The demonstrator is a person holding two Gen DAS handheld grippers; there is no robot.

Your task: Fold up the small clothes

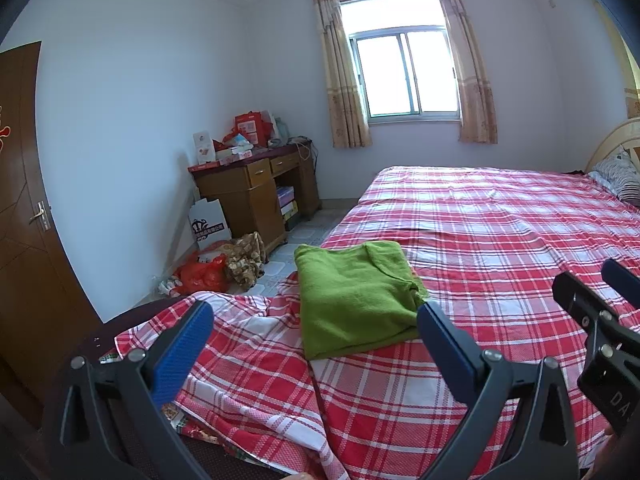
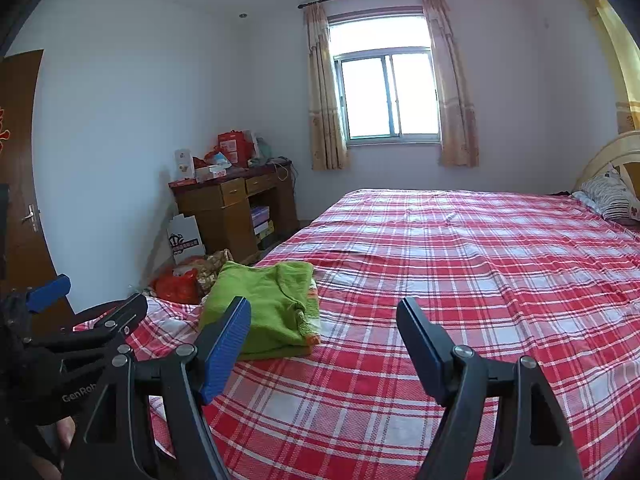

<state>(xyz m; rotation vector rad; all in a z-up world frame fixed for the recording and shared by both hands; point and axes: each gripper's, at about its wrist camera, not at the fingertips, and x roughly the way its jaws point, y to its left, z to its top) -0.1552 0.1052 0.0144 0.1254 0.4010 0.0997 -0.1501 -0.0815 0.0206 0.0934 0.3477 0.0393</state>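
The folded green knit garment (image 1: 354, 300) lies on the red-and-white plaid bed sheet (image 1: 500, 232). The left gripper (image 1: 314, 322) fingers stand wide and empty, garment at 12 o'clock. The right gripper (image 2: 324, 322) fingers stand wide and empty, garment at 11 o'clock.

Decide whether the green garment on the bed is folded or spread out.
Folded: the green garment lies as a compact rectangle with stacked layers showing along its edge, on the checked bedsheet.

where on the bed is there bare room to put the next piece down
The red plaid sheet lies bare from the folded green garment across to the pillow and up to the window-side edge. The near left corner is rumpled; the floor by the desk is cluttered.
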